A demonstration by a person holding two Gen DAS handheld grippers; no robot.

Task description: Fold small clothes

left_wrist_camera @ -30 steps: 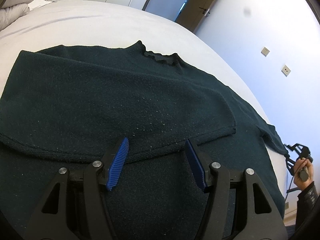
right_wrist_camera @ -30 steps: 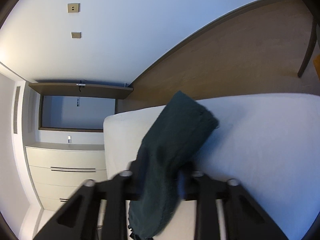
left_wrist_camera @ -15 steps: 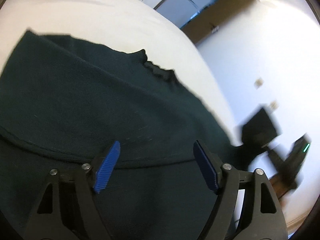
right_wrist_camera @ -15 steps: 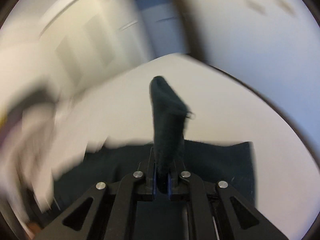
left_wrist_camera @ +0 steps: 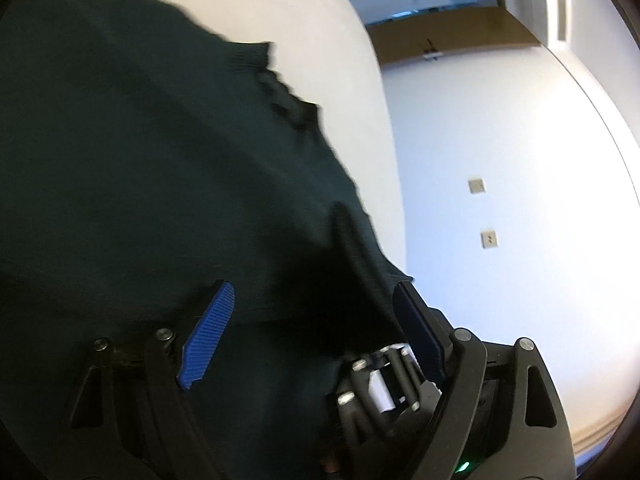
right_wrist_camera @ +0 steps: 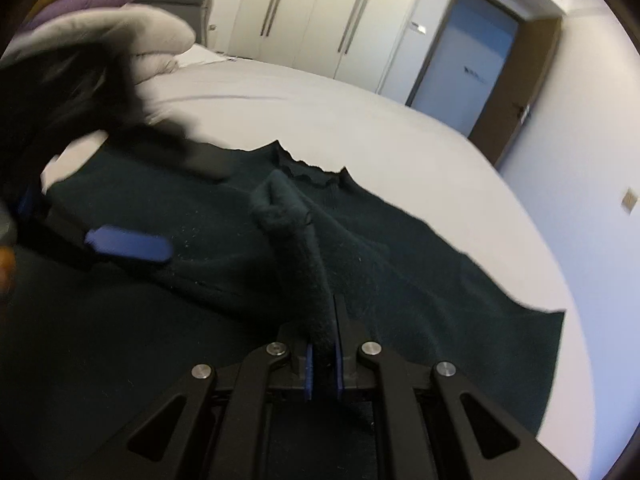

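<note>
A dark green knit sweater (right_wrist_camera: pixel 400 280) lies spread on the white bed (right_wrist_camera: pixel 320 112), its scalloped collar (right_wrist_camera: pixel 312 168) at the far side. It fills the left wrist view too (left_wrist_camera: pixel 140 160). My right gripper (right_wrist_camera: pixel 322 364) is shut on the sweater's sleeve (right_wrist_camera: pixel 296 240), which stands up from the jaws over the sweater's body. My left gripper (left_wrist_camera: pixel 308 332) is open and empty just above the sweater; its blue pad (right_wrist_camera: pixel 128 244) shows blurred at the left of the right wrist view. The right gripper's body (left_wrist_camera: pixel 384 384) shows between the left fingers.
Grey and purple pillows (right_wrist_camera: pixel 120 32) lie at the bed's head. White wardrobes (right_wrist_camera: pixel 320 16) and a door (right_wrist_camera: pixel 472 60) stand beyond the bed. A white wall with two switch plates (left_wrist_camera: pixel 476 186) is at the right.
My right gripper has swung the sleeve from beside the bed inward over the sweater's body. My left gripper has tilted and shifted right, staying open.
</note>
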